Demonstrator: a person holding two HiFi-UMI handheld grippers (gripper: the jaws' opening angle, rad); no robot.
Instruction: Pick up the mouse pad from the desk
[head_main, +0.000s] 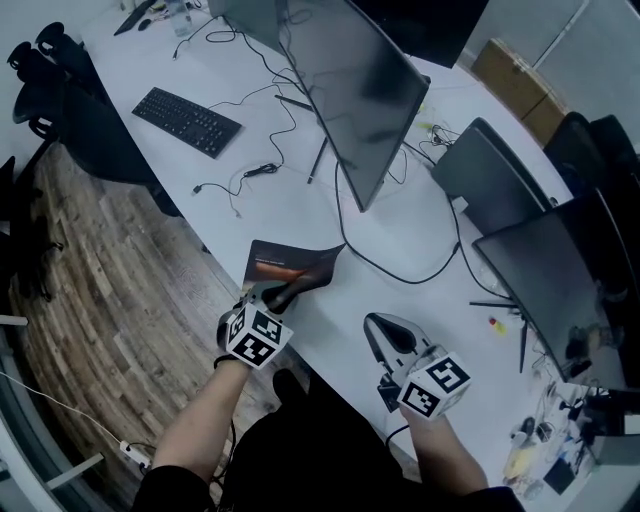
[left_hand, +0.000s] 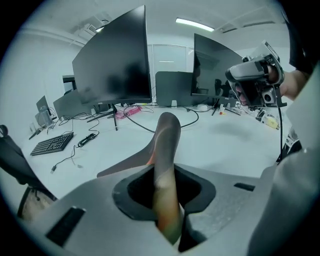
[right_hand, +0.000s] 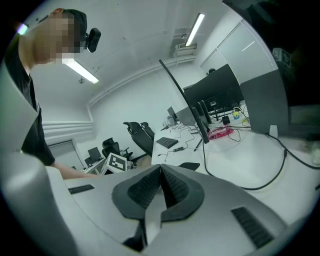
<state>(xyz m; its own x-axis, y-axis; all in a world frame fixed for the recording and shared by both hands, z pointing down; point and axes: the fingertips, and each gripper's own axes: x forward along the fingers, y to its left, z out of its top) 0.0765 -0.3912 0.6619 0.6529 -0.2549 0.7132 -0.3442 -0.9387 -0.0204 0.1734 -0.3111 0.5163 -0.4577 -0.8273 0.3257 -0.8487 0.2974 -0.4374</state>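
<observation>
The mouse pad (head_main: 292, 263) is a thin dark sheet with an orange streak, lying near the white desk's (head_main: 300, 205) front edge. My left gripper (head_main: 281, 297) is shut on its near edge, and that edge is lifted and curled. In the left gripper view the pad (left_hand: 166, 150) stands pinched upright between the jaws, bending away over the desk. My right gripper (head_main: 388, 334) hovers over the desk to the right of the pad, shut with nothing in it; its pads (right_hand: 159, 186) meet in the right gripper view.
A large tilted monitor (head_main: 345, 85) stands behind the pad, with a black cable (head_main: 400, 272) looping across the desk. A keyboard (head_main: 187, 121) lies at the far left. More screens (head_main: 555, 275) crowd the right side. Office chairs (head_main: 45, 75) stand by the desk's left end.
</observation>
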